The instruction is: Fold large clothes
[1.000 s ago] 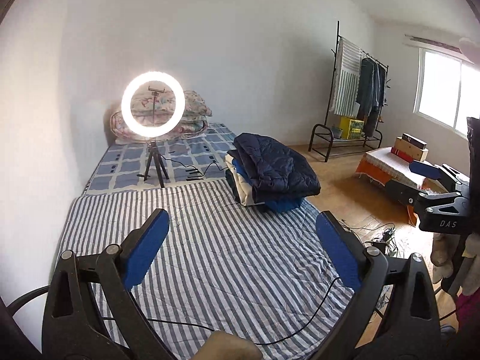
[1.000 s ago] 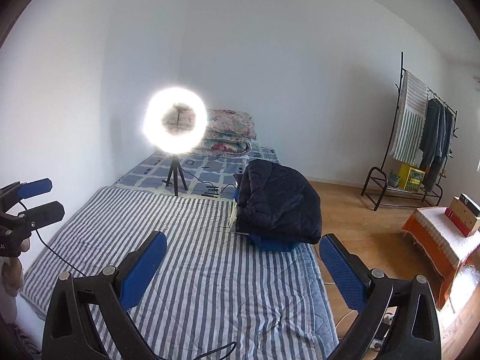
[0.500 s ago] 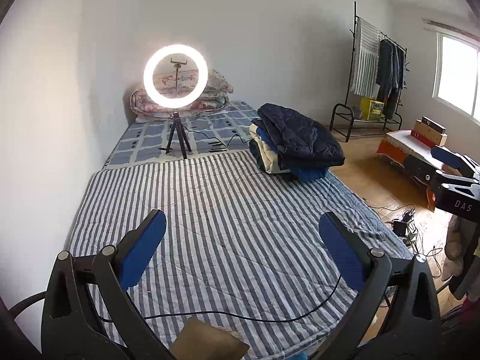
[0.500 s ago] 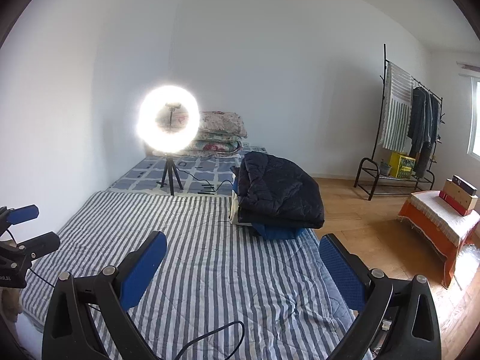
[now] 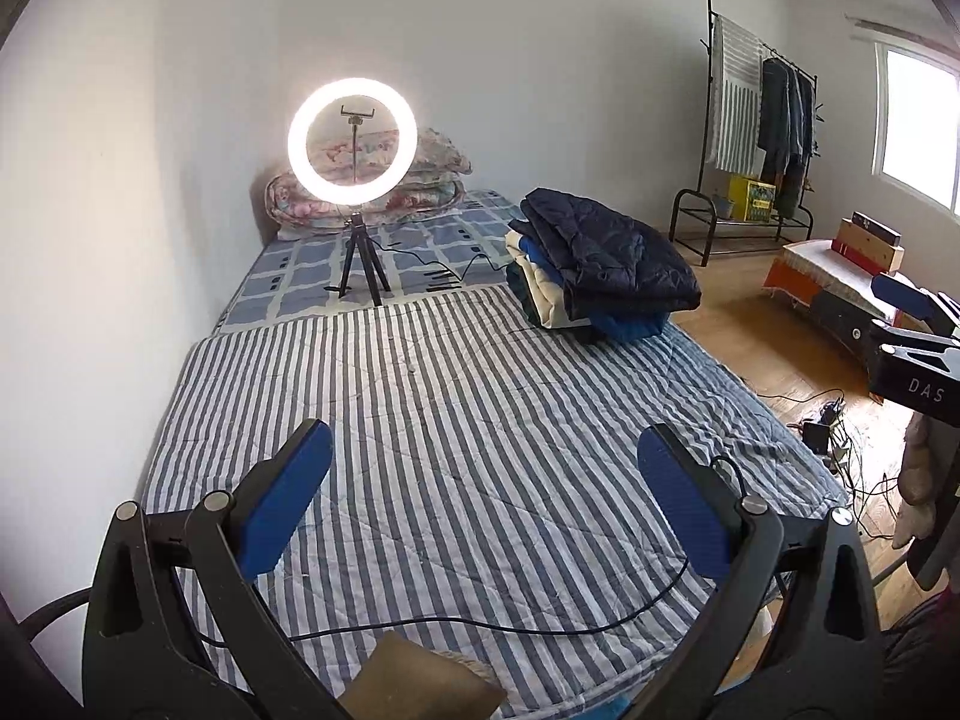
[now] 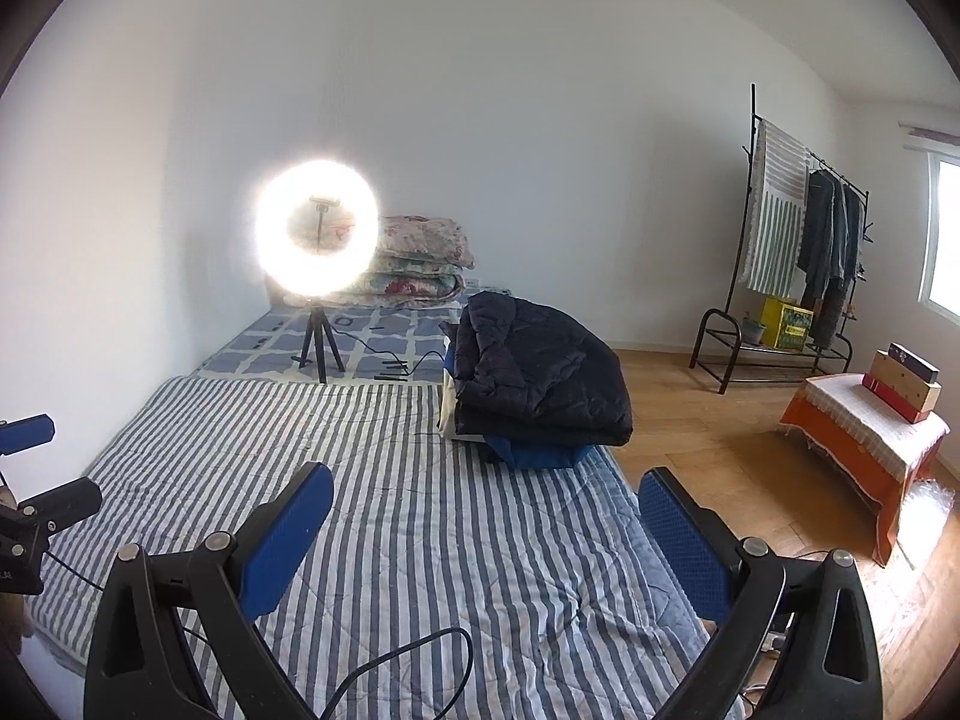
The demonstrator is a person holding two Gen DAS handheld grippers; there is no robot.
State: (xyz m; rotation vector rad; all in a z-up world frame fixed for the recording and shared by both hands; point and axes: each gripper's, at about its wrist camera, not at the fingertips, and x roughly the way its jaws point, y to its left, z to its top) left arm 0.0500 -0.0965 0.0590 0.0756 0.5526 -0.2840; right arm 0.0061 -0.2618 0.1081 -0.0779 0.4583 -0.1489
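Observation:
A pile of folded clothes, topped by a dark navy quilted jacket over blue and cream pieces, sits at the far right of the striped bed cover. My left gripper hovers open above the near end of the bed, holding nothing. My right gripper is also open and empty, above the bed's near right part. In the left wrist view the right gripper shows at the right edge. At the left edge of the right wrist view, the left gripper is seen.
A lit ring light on a tripod stands at the bed's far end before stacked floral quilts. A black cable crosses the near bed. A clothes rack, an orange-draped stool and floor cables lie right.
Both grippers tipped and shifted over the last second, so the bed fills more of each view and the pile sits farther off. Jaws stayed open and empty.

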